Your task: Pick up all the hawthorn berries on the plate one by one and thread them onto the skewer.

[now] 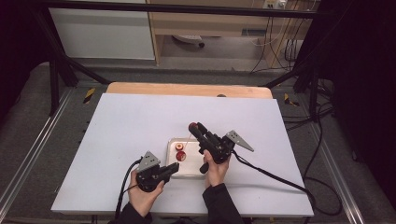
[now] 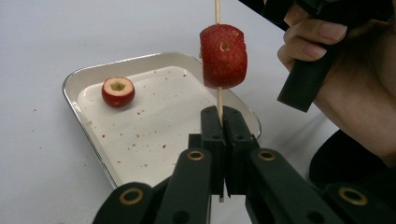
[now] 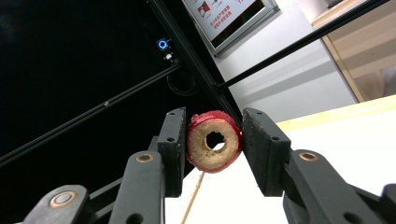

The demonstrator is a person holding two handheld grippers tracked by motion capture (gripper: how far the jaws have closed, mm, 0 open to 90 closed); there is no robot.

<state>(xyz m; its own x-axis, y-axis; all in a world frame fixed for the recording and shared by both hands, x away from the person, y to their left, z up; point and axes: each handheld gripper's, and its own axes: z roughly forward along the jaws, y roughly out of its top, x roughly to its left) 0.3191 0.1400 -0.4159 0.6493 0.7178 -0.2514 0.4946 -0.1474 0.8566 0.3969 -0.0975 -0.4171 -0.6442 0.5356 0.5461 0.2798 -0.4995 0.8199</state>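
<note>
My left gripper (image 2: 219,117) is shut on the lower end of a thin wooden skewer (image 2: 217,9) and holds it upright over a white tray (image 2: 88,77). A red cored fruit piece (image 2: 224,56) is threaded on the skewer above the jaws. A second red cored piece (image 2: 118,91) lies on the tray. My right gripper (image 3: 212,140) is shut on a third red fruit ring (image 3: 205,158), with its hole facing the camera, just above the skewer's tip (image 3: 194,196). In the high view the right gripper (image 1: 193,126) hangs over the tray's far edge and the left gripper (image 1: 176,167) sits at the tray's near left corner.
The tray (image 1: 172,144) lies near the middle of a white tabletop (image 1: 121,130), with red crumbs scattered on it. Black frame bars (image 1: 60,70) stand at the far corners. Cables (image 1: 280,179) trail from both grippers across the table.
</note>
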